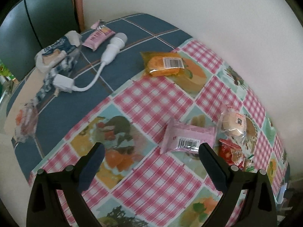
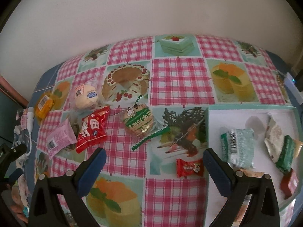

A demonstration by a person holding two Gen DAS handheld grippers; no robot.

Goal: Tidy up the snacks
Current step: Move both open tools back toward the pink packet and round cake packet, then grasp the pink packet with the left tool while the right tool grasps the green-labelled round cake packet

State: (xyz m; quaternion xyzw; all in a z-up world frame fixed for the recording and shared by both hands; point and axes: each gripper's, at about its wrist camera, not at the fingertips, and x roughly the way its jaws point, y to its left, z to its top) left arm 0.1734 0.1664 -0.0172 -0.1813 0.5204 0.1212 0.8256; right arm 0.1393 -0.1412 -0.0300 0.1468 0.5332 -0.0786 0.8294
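Both hand-held grippers, left (image 1: 151, 151) and right (image 2: 154, 156), gape wide and empty as we judge collection half done: loose snacks on the surface (image 2: 180, 75), some in the white box (image 2: 236, 113); next, grasp the small red candy (image 2: 190, 167).

— Inspector, what stands behind your table?

— You face a plain off-white wall (image 2: 151, 9), evenly lit and unmarked.

— And the table?

— Your table carries a pink-checked tablecloth (image 2: 180, 79) printed with cakes, laid over a blue checked cloth (image 1: 132, 30).

— To your left?

— A reddish-brown wooden post (image 1: 78, 1) runs along the wall's edge, with dark green panels (image 1: 47, 9) beside it.
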